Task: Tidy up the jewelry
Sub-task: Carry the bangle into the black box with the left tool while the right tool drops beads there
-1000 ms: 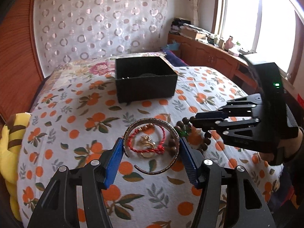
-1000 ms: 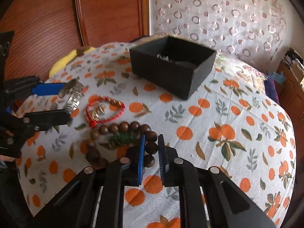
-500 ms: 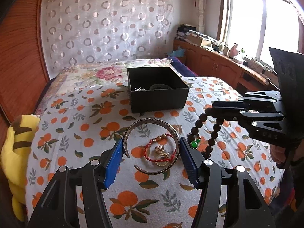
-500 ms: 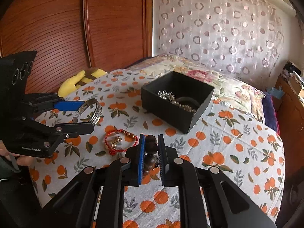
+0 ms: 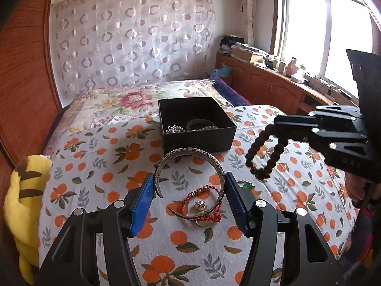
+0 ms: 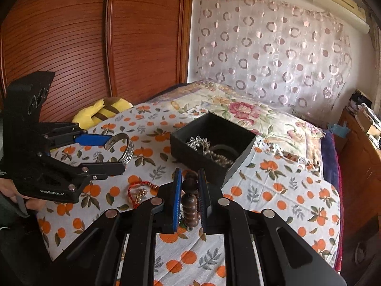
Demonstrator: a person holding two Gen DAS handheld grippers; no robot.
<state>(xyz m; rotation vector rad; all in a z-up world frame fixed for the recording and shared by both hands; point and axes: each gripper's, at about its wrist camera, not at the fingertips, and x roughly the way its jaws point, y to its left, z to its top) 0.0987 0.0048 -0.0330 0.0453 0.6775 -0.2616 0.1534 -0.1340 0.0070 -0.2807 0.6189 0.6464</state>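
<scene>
My left gripper (image 5: 189,191) is shut on a silver cuff bangle (image 5: 190,153) and holds it above the bed; both also show in the right wrist view, gripper (image 6: 104,151) and bangle (image 6: 126,147). My right gripper (image 6: 189,190) is shut on a dark wooden bead bracelet (image 6: 189,200), which hangs from it in the left wrist view (image 5: 266,157). A red cord bracelet with a gold charm (image 5: 202,205) lies on the bedspread below the bangle. The open black box (image 5: 197,125) holds silver chains and beads beyond both grippers.
A yellow striped plush (image 5: 21,205) lies at the bed's left edge. A wooden wardrobe (image 6: 95,35) stands behind the bed. A wooden cabinet (image 5: 273,83) with clutter runs under the window at right. A small green piece (image 5: 248,187) lies on the bedspread.
Both grippers have risen from the bedspread, the left with the bangle and the right with the bead bracelet. The red cord bracelet stayed on the bed.
</scene>
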